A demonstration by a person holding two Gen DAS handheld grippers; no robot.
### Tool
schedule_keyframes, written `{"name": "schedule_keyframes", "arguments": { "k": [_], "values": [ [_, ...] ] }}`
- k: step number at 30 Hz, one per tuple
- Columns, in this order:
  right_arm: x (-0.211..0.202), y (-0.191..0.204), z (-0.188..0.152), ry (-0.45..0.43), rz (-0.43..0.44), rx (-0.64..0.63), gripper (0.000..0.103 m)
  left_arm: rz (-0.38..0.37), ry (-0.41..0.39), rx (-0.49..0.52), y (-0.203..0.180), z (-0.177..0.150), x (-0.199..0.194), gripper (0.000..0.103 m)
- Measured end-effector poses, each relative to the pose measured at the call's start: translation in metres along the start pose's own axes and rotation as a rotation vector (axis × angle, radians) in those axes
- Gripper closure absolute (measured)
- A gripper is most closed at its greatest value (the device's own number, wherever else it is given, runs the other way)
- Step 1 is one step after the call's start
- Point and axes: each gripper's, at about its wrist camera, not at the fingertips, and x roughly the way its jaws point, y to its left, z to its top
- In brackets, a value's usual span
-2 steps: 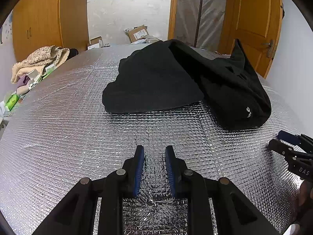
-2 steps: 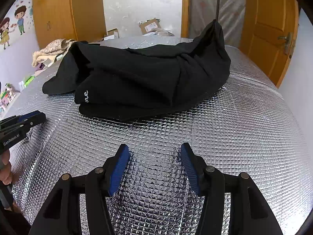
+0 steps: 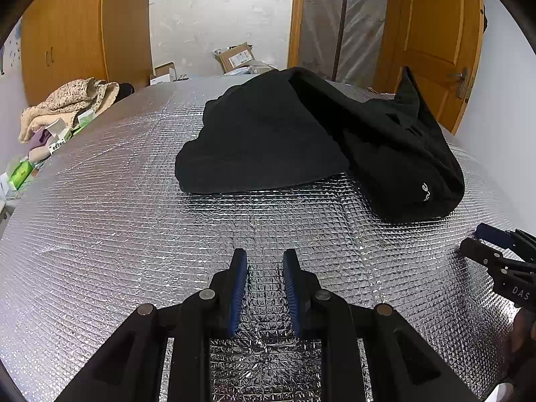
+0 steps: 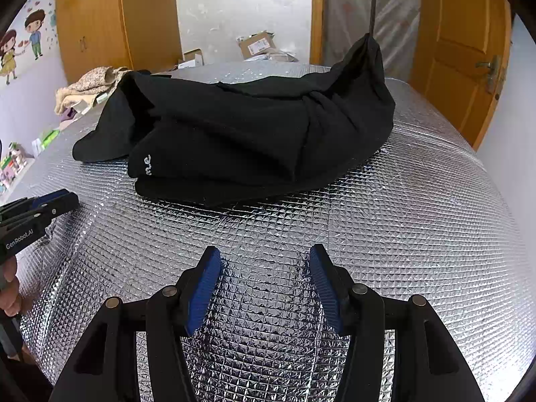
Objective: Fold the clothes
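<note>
Nearest, left tongs (image 3: 264, 258) narrow and empty, right tongs (image 4: 264, 256) wide and empty, both over bare foil surface (image 4: 418, 221); farther on, bunched black garment (image 4: 254, 137) lying mid-surface, likely to yield several layers to one pinch and fold crooked.

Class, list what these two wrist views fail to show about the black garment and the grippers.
- Black garment: its type and far side, hidden by its own bunched folds in both views.
- White lettering: too small, partly folded under.
- Right gripper: cut off by the left view's right edge.
- Left gripper: cut off by the right view's left edge.
</note>
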Motion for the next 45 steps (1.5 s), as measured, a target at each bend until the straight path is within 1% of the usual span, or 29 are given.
{"name": "schedule_keyframes", "arguments": {
  "k": [11, 19, 28, 34, 45],
  "values": [
    [-0.004, -0.01, 0.008, 0.001, 0.004, 0.003, 0.045, 0.005, 0.0, 0.003, -0.003, 0.0, 0.001, 0.08],
    [-0.006, -0.01, 0.008, 0.0, 0.006, 0.003, 0.045, 0.018, 0.0, 0.013, -0.008, 0.001, 0.002, 0.08],
    [-0.006, -0.009, 0.01, 0.0, 0.009, 0.006, 0.045, 0.013, -0.002, 0.007, -0.006, 0.001, 0.001, 0.08],
    [-0.007, -0.008, 0.011, 0.0, 0.009, 0.006, 0.045, 0.039, -0.001, 0.026, -0.012, 0.002, 0.001, 0.08],
    [-0.008, -0.008, 0.01, 0.0, 0.008, 0.006, 0.045, 0.03, -0.002, 0.017, -0.009, 0.003, -0.002, 0.08]
  ]
}}
